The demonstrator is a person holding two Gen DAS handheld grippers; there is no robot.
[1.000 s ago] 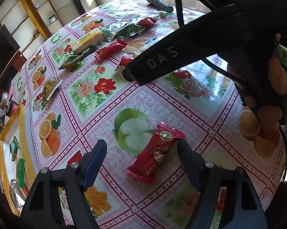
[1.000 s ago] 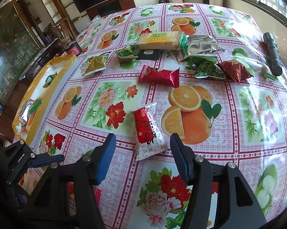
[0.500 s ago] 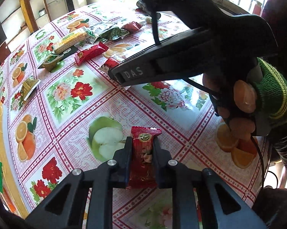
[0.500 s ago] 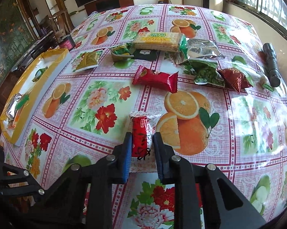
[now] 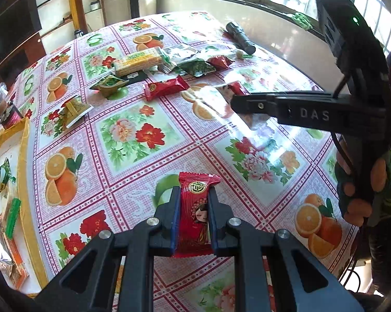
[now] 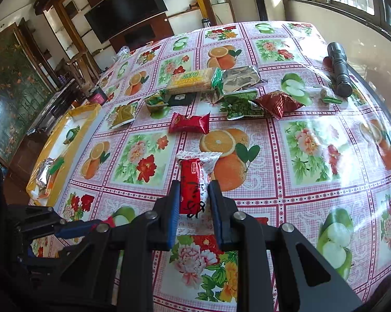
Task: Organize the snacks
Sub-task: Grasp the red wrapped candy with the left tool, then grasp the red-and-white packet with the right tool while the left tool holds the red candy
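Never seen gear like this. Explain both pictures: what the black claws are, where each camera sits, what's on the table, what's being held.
No robot here: a person holds a two-finger gripper in each hand, with a fisheye camera on each looking along its fingers.

The left wrist view shows the left gripper shut on a red snack packet; the other tool and the person's right hand appear at right.

The right wrist view shows the right gripper shut on a red-and-white snack packet.

On the flowered tablecloth lie more snacks, including a yellow cracker pack, and a black flashlight. A yellow tray at the left edge holds several packets.
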